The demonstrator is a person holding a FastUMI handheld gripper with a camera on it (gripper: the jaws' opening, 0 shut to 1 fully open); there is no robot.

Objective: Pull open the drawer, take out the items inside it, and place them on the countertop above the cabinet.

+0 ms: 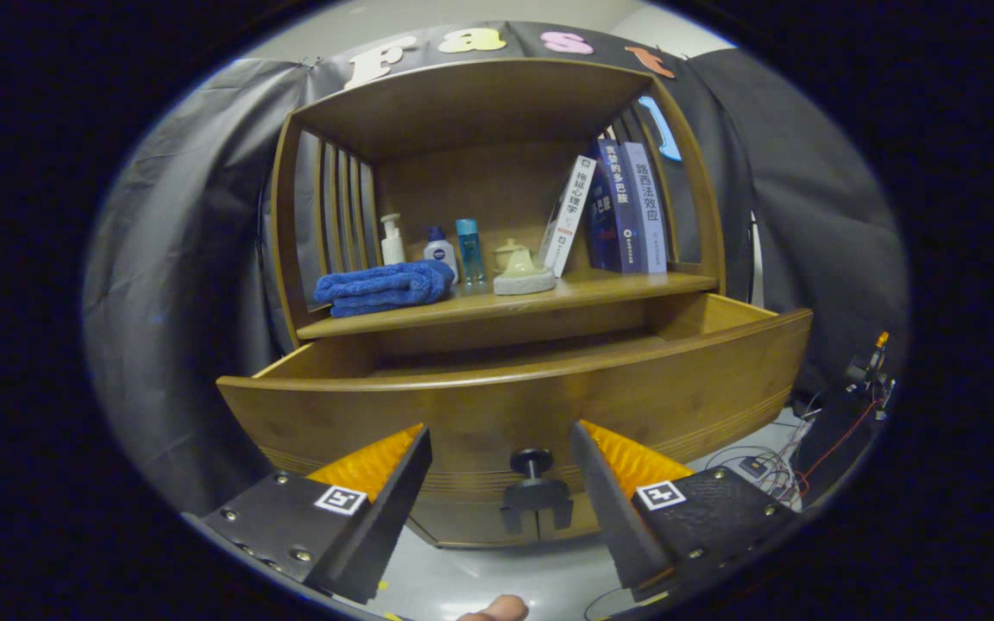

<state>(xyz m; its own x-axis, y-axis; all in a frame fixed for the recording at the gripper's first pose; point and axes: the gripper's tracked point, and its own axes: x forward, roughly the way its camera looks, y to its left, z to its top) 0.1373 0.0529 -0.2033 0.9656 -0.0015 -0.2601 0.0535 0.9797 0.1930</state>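
Note:
A wooden cabinet stands ahead with its drawer pulled out toward me; the inside is hidden behind the curved drawer front. A dark round knob sticks out of the drawer front, just ahead of and between my fingers. My gripper is open, with a wide gap and nothing held. The countertop above the drawer carries a folded blue towel, three small bottles, a pale teapot-shaped piece and several books leaning at its right.
Slatted wooden sides and a roof enclose the countertop shelf. Cables and small devices lie on the floor to the right of the cabinet. A fingertip shows below the fingers. Black cloth hangs behind everything.

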